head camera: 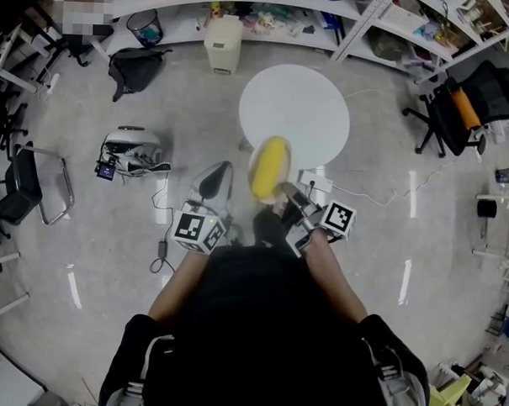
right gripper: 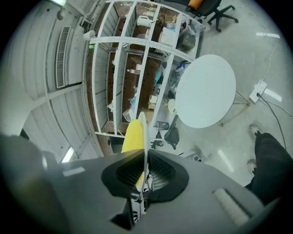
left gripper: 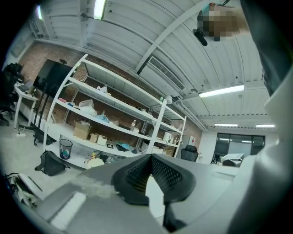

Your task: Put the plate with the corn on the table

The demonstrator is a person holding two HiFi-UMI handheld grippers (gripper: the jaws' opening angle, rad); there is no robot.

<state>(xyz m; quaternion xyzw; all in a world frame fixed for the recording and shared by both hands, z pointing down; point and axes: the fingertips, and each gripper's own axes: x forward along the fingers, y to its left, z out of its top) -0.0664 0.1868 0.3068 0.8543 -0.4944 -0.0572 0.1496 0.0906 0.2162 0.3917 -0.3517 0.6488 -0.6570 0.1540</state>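
Tongs first, from the head view: the right tongs (head camera: pixel 285 193) grip the near rim of the plate (head camera: pixel 258 153), with the yellow corn (head camera: pixel 269 167) lying on it. The plate is in the air over the floor, just short of the round white tabletop (head camera: pixel 294 107). The left tongs (head camera: pixel 215 181) hang beside the plate, apart from it. In the left gripper view, the left tongs (left gripper: pixel 149 170) look pressed together at the tips with nothing between them, and they point up towards the shelving (left gripper: pixel 114 114). In the right gripper view, the right tongs (right gripper: pixel 143 170) are clamped on the plate's rim. The plate shows edge-on, the corn sits on its left face, and the tabletop lies well ahead and bare. The step in hand looks like the carry to the tabletop. To do it well, the person should probably keep the plate level so the loose cob cannot roll off. They should bring it fully over the tabletop, away from the edge, and lower it until the base rests flat. Only then should the right tongs open.
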